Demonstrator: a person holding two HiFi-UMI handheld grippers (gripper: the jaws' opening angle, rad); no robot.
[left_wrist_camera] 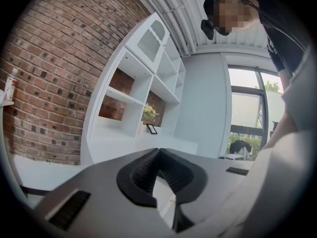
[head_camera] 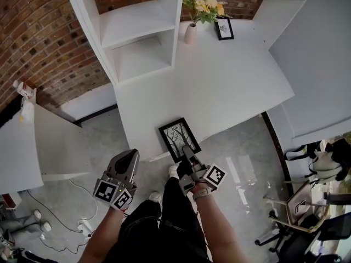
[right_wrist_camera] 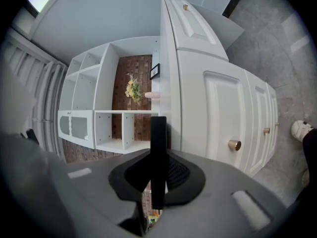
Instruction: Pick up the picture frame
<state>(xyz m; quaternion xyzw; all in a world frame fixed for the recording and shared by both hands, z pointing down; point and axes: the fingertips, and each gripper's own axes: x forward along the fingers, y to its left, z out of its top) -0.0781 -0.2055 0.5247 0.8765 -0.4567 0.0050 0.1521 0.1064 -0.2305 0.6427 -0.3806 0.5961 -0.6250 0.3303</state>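
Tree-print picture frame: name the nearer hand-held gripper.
Right. The right hand-held gripper is shut on the near edge of the picture frame; the left hand-held gripper hangs apart to its left.

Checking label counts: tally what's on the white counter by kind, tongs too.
Picture frames: 2, large picture frame at the front edge, small picture frame at the back
Vases: 1, vase with yellow flowers
Tongs: 2, left tongs shut and empty, right tongs shut on the large picture frame
Total: 5
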